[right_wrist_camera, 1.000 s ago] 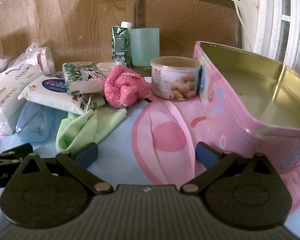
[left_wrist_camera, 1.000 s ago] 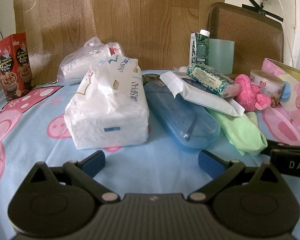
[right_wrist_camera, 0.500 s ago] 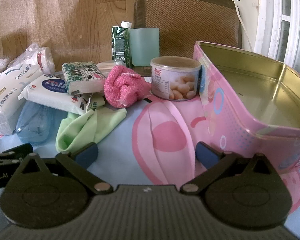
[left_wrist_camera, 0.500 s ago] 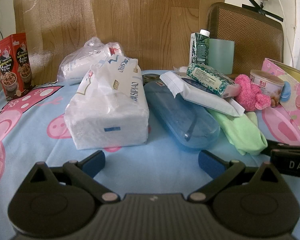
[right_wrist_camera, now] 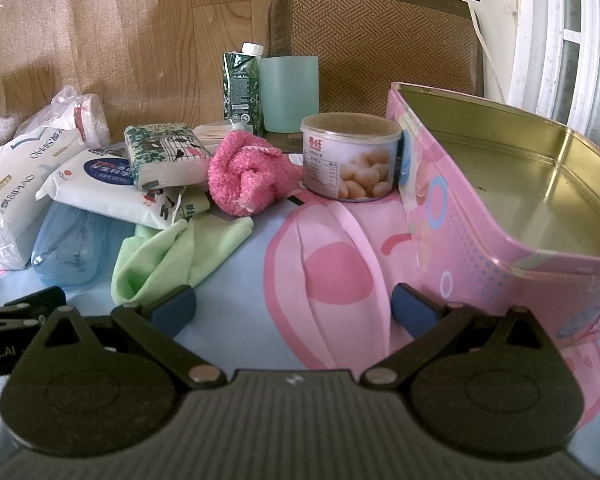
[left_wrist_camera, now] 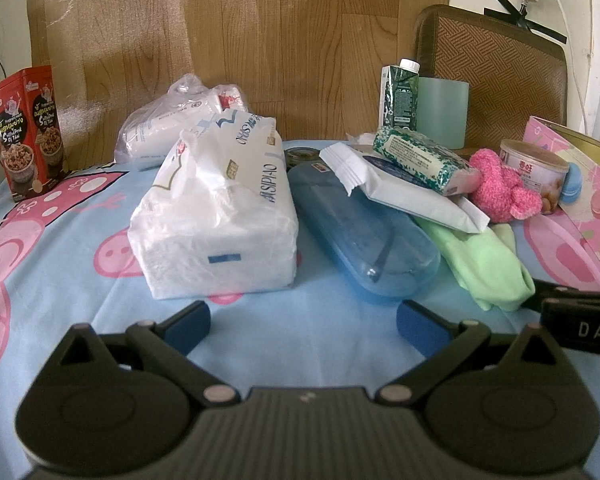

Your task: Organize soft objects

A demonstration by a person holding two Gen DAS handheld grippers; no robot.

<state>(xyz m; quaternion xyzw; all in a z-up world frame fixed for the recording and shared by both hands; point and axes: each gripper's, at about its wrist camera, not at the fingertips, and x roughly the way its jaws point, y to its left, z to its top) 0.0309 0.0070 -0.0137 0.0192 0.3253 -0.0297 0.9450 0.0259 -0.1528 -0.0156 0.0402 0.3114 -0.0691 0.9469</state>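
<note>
A white tissue pack (left_wrist_camera: 220,216) lies just ahead of my open, empty left gripper (left_wrist_camera: 304,322). Right of it lie a blue plastic case (left_wrist_camera: 360,236), a white wipes pack (left_wrist_camera: 404,192), a green patterned tissue pack (left_wrist_camera: 424,158), a light green cloth (left_wrist_camera: 484,264) and a fluffy pink cloth (left_wrist_camera: 500,192). In the right wrist view my open, empty right gripper (right_wrist_camera: 294,310) sits low over the tablecloth, the green cloth (right_wrist_camera: 176,252) at its left finger, the pink cloth (right_wrist_camera: 248,178) farther ahead, and an open pink tin box (right_wrist_camera: 460,216) to the right, empty inside.
A snack can (right_wrist_camera: 350,158), a green carton (right_wrist_camera: 240,84) and a pale cup (right_wrist_camera: 288,92) stand at the back. A red snack box (left_wrist_camera: 28,132) stands far left and a plastic bag (left_wrist_camera: 172,116) behind the tissue pack. A chair back (right_wrist_camera: 380,44) rises behind the table.
Both grippers have shifted only slightly; the scene is nearly the same. Nothing was taken hold of or let go.
</note>
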